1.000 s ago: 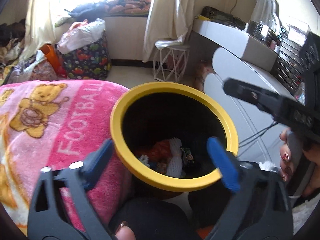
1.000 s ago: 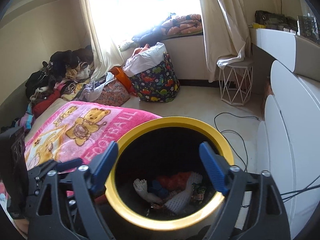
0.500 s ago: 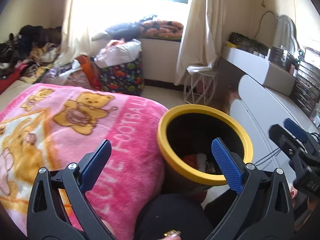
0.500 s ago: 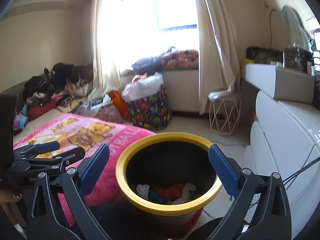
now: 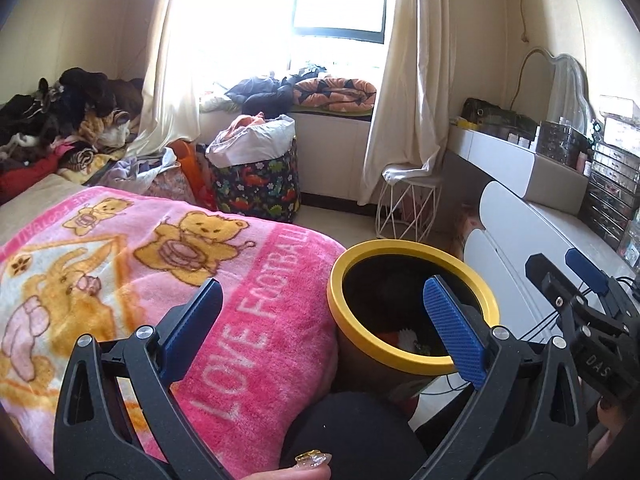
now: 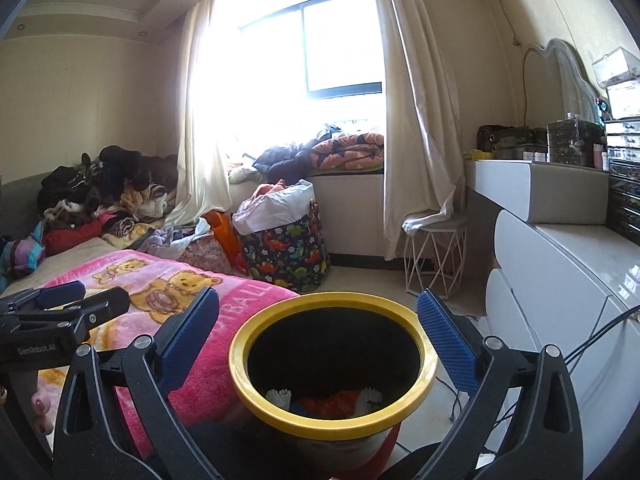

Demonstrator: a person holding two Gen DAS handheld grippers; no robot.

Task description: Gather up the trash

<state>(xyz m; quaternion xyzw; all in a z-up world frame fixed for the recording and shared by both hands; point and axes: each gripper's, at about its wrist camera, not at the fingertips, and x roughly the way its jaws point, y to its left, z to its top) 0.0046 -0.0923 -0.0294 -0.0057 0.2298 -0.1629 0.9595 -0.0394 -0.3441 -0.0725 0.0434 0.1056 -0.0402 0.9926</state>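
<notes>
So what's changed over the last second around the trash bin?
Both grippers pulled back and tilted up from over the yellow-rimmed trash bin. The left gripper swung left over the pink bear blanket; the right gripper finished opening. Neither holds anything, and nothing was picked up. Unchanged: the bin beside the bed and the trash at its bottom.

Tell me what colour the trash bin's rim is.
Yellow; the trash bin's rim shows best in the right wrist view.
</notes>
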